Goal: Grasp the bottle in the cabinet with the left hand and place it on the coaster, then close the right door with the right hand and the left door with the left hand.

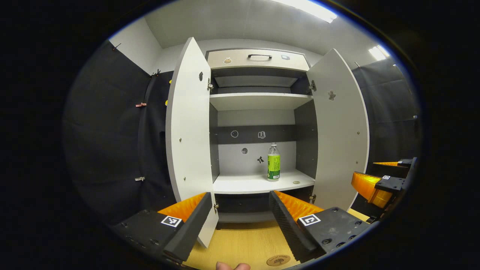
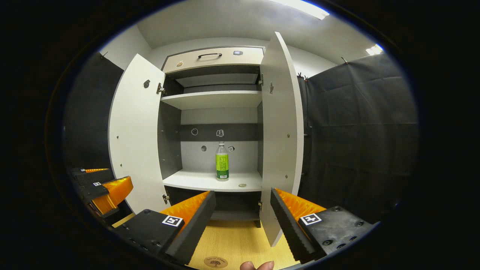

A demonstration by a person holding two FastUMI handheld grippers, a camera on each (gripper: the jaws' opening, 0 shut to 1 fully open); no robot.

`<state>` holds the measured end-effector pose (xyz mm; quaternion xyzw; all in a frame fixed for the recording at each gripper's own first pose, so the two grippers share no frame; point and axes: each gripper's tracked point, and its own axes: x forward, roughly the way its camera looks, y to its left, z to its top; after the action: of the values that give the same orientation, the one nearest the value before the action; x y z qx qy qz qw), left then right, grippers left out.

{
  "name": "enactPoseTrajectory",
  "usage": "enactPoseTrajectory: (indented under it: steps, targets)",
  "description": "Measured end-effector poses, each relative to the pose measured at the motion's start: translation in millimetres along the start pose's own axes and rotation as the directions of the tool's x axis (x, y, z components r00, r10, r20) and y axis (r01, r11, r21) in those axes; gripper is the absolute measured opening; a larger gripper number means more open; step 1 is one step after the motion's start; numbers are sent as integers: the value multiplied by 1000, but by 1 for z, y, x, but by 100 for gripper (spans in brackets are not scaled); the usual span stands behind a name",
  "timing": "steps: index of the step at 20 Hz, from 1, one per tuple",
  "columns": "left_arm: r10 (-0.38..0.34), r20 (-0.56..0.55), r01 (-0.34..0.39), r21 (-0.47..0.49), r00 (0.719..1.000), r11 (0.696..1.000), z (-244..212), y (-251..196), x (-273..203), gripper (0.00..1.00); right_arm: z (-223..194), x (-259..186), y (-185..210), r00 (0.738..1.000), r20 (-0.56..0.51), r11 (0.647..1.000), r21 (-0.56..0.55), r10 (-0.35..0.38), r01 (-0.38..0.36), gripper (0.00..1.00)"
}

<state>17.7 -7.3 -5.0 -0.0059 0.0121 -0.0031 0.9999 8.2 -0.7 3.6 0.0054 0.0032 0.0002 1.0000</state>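
Nothing done: bottle [image 1: 273, 162] stands inside cabinet [image 1: 258, 182], both doors wide, left gripper [image 1: 240, 221] and right gripper [image 2: 242, 221] parted, empty.

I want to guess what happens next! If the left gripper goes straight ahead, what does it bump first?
Probably nothing at first: the left gripper points between the open doors into the cabinet. It would likely meet the shelf edge, left of the bottle; depth is unclear.

Bottle [image 1: 273, 162] upright on cabinet shelf [image 1: 247, 184], between open doors.
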Motion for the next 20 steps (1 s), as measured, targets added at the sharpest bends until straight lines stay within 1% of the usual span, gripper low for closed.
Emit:
enactPoseTrajectory:
  steps: [6,10,13,17,20]
  targets:
    - [-26,6,26,-2,1000,1000,3,-18,10,98,4,0,-10,1000,9,1000,2,-3,3,98]
    - [-58,14,58,10,998,998,7,-41,28,97,6,-4,-16,1000,19,1000,9,5,-5,98]
    - [-90,12,90,14,996,996,7,-62,52,97,4,-7,-25,1000,22,1000,4,9,-9,97]
    - [-124,16,125,-32,992,992,8,-89,93,97,-2,-11,-45,1000,16,1000,-20,0,0,97]
    - [-135,27,136,-40,990,990,8,-103,131,97,-3,-11,-61,1000,19,1000,-16,-15,15,97]
